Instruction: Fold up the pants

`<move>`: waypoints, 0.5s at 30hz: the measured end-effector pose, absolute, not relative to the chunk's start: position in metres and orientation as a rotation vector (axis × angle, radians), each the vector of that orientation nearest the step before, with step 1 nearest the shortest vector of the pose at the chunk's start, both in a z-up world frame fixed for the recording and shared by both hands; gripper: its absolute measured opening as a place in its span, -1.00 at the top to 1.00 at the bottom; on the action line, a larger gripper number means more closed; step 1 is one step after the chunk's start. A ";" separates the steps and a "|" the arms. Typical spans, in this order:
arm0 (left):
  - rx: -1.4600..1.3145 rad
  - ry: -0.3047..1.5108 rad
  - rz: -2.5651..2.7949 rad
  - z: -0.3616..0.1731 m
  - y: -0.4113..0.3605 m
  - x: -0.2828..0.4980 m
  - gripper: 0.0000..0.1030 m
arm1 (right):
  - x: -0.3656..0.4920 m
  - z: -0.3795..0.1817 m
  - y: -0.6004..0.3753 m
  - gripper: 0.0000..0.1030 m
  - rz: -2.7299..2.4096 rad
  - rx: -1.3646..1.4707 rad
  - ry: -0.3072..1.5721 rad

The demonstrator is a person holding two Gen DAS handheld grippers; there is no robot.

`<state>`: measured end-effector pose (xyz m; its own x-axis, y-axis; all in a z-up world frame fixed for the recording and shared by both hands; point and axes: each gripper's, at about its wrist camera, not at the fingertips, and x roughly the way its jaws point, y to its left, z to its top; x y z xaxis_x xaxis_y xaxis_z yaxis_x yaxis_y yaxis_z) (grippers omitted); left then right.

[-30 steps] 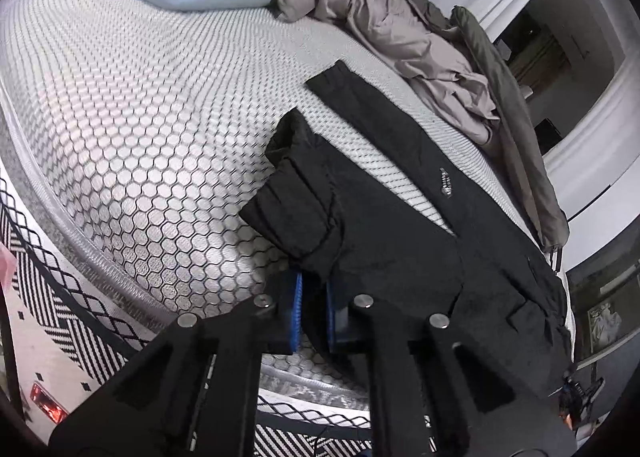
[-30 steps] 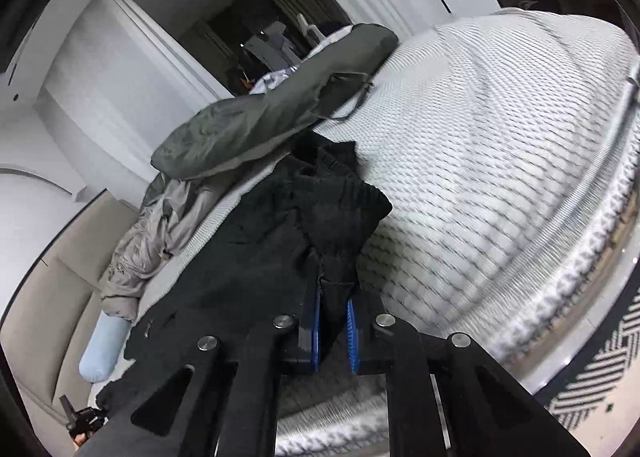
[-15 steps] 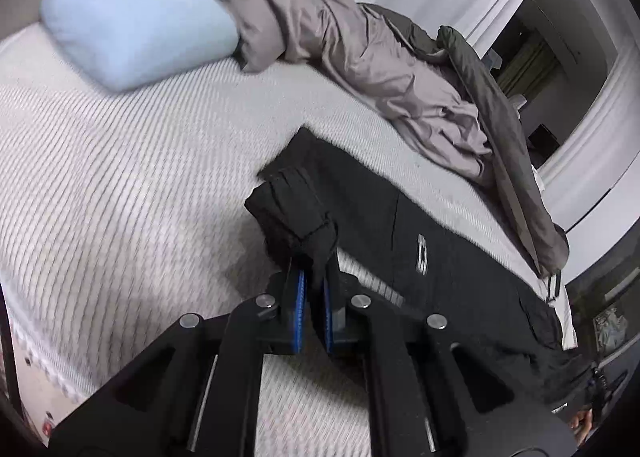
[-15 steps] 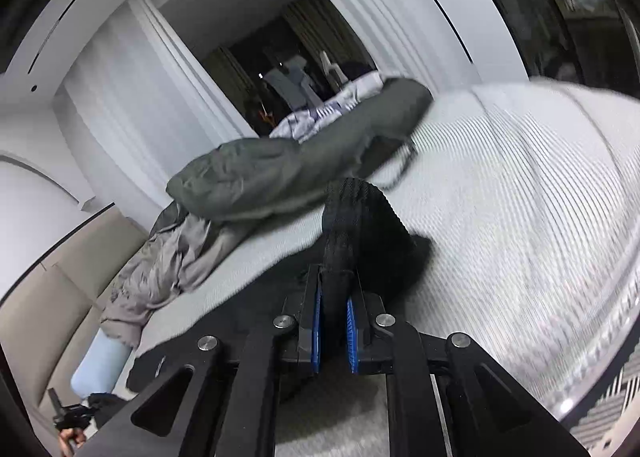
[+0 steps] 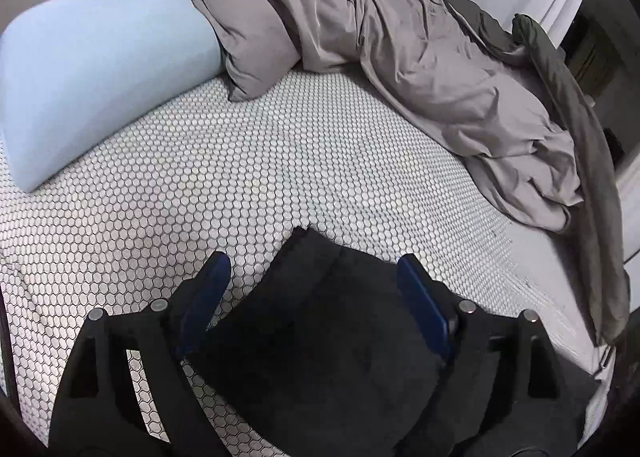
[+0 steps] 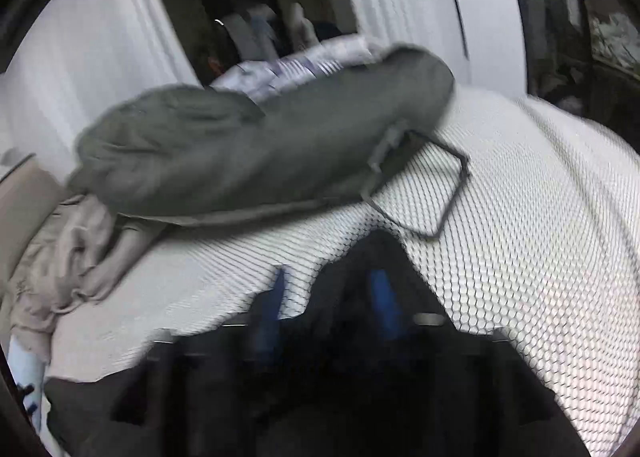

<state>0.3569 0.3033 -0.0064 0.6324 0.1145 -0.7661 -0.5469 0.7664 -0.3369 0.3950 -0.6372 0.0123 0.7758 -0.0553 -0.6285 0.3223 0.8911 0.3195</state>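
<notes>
Pants (image 5: 320,337) on mattress (image 5: 240,177) btwn jaws; pillow (image 5: 92,89) far left, duvet (image 5: 400,69) behind/right.

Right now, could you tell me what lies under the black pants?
The black pants lie on the white honeycomb mattress, bare around them; whatever is directly beneath the cloth is hidden.

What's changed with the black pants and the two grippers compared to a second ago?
Both grippers carried the pinched end of the black pants across the mattress toward the pillow, folding them over. The left gripper and right gripper have just been opening; the cloth lies loose between their fingers. The grey bedding and olive bag stayed put.
</notes>
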 end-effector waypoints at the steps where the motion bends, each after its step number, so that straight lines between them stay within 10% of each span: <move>1: -0.598 0.799 0.374 -0.005 0.304 0.349 -0.62 | 0.390 0.010 -0.636 -0.02 -0.198 0.430 0.655; 10: -0.541 0.762 0.216 0.010 0.248 0.269 -0.62 | 0.286 0.013 -0.595 -0.77 0.033 0.484 0.640; 15: -0.538 0.774 0.137 0.005 0.192 0.226 -0.59 | 0.239 0.015 -0.567 -0.78 0.149 0.576 0.683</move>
